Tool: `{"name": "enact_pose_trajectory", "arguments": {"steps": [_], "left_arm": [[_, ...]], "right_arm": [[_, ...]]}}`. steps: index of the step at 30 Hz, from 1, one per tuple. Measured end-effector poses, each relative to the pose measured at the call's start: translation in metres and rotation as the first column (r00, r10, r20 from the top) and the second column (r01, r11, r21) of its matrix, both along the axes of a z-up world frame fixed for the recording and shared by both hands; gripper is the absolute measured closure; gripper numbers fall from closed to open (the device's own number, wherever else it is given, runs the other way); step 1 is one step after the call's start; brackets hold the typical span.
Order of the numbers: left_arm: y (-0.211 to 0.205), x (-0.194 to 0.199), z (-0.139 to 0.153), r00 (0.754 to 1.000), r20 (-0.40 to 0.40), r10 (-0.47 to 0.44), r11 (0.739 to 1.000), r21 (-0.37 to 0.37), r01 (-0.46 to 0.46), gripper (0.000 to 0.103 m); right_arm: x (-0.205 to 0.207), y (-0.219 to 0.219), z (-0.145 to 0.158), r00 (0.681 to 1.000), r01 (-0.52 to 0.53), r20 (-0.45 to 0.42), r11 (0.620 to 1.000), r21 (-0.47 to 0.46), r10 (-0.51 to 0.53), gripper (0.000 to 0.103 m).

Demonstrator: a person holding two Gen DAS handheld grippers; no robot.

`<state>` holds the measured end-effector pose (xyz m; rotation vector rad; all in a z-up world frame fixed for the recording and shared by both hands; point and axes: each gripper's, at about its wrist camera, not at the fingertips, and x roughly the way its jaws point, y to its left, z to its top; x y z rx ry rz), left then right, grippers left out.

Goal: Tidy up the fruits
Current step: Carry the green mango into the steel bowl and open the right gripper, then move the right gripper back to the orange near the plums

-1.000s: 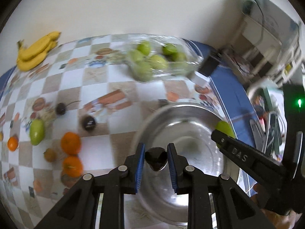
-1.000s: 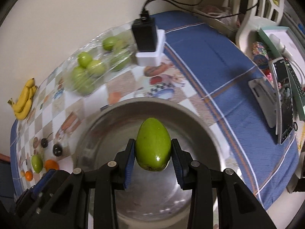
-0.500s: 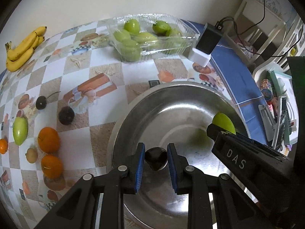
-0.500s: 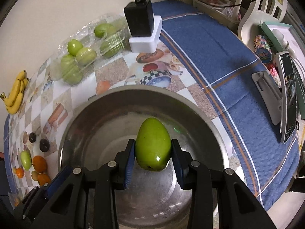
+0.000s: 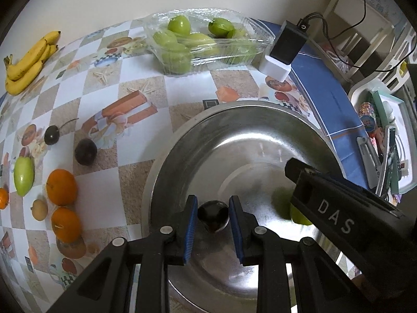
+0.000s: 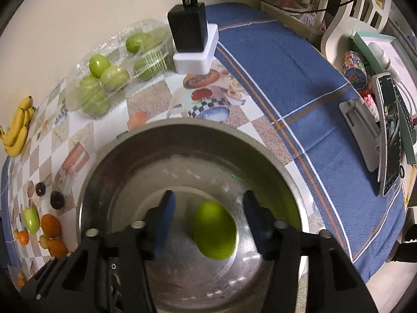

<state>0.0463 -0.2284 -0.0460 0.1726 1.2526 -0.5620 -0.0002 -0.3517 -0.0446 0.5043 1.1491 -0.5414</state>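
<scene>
A steel bowl (image 5: pixel 182 156) (image 6: pixel 286 177) stands on the patterned tablecloth. My left gripper (image 5: pixel 212 217) is shut on a small dark fruit (image 5: pixel 213 215) and holds it over the bowl's near side. My right gripper (image 6: pixel 208 208) is open over the bowl; a green mango (image 6: pixel 215 230) lies blurred between its spread fingers, free of the pads. In the left wrist view the right gripper covers most of the mango (image 5: pixel 297 215). Loose on the cloth are two oranges (image 5: pixel 62 187), a green fruit (image 5: pixel 23 174), two dark fruits (image 5: pixel 85 152) and bananas (image 5: pixel 28 61).
A clear plastic box of green fruits (image 5: pixel 198 44) (image 6: pixel 112 75) sits behind the bowl. A black and white charger (image 5: pixel 282 49) (image 6: pixel 194 44) stands beside it. A blue cloth (image 6: pixel 299 91) covers the right side, with a phone on a stand (image 6: pixel 388 135) and clutter at the edge.
My right gripper opened and let go of the green mango, which dropped into the bowl. My left gripper stayed shut on the dark fruit over the bowl.
</scene>
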Motion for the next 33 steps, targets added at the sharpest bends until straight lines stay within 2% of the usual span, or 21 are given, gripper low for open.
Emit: {"name": "enact_pose_trajectory", "arguments": {"steps": [4,6,8,10,14,18,21,26,33], "left_arm": [[0.001,-0.001,0.012,1.000,0.019,-0.011,1.000,-0.023,0.012,0.073],[0.002,-0.002,0.017,0.999,0.034,-0.010,1.000,-0.027,0.011,0.067],[0.004,-0.002,0.023,0.999,0.047,-0.006,1.000,-0.029,0.007,0.055],[0.007,-0.002,0.027,0.999,0.053,0.003,0.999,-0.033,-0.001,0.051],[0.019,0.003,0.032,0.998,0.046,0.046,0.999,-0.029,-0.045,0.049],[0.044,0.017,0.036,0.989,0.030,0.144,0.989,-0.040,-0.143,0.045],[0.069,0.032,0.036,0.972,0.015,0.236,0.971,-0.041,-0.235,0.044],[0.116,0.052,0.028,0.922,0.012,0.387,0.922,0.013,-0.387,0.033],[0.168,0.066,0.024,0.872,0.017,0.490,0.871,0.035,-0.490,0.030]], "right_arm": [[-0.002,-0.001,0.010,1.000,0.001,0.028,1.000,-0.012,-0.001,0.045],[-0.001,0.000,0.019,0.999,0.002,0.052,1.000,-0.021,-0.001,0.045],[-0.004,0.000,0.028,0.997,0.006,0.077,0.999,-0.033,-0.004,0.044],[-0.008,0.000,0.035,0.995,0.010,0.095,0.999,-0.037,-0.007,0.044],[-0.010,-0.003,0.036,0.995,0.022,0.101,0.999,-0.034,-0.019,0.044],[-0.011,-0.003,0.032,0.996,0.026,0.083,0.999,-0.023,-0.024,0.044],[-0.009,0.003,0.030,0.998,0.004,0.070,1.000,-0.019,-0.003,0.045],[0.003,0.030,0.032,0.995,-0.076,0.067,0.996,-0.039,0.078,0.045],[0.026,0.088,0.040,0.967,-0.238,0.084,0.970,-0.052,0.242,0.045]]}}
